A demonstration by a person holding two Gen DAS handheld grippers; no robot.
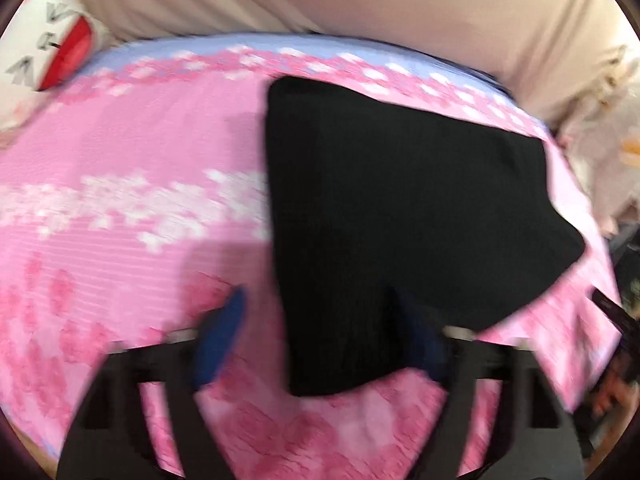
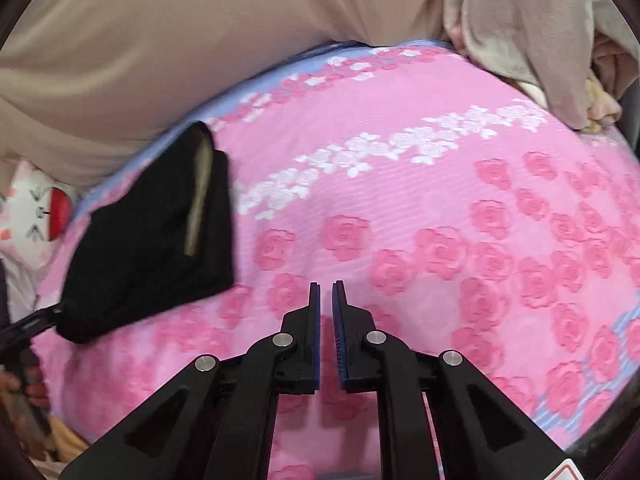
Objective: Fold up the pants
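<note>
Black pants (image 1: 400, 216) are lying folded into a compact bundle on a bed's pink rose-patterned blanket (image 2: 400, 200), near its far edge, suggesting the folding is largely complete. The left claw (image 1: 324, 340) is standing spread over the bundle's near edge without pinching it, apparently letting go, while the right claw (image 2: 326, 332) is hovering well apart over bare blanket, nearly pressed together and holding nothing

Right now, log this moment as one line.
pants: folded, on pink bedspread | left gripper: open | right gripper: nearly shut, empty
</note>
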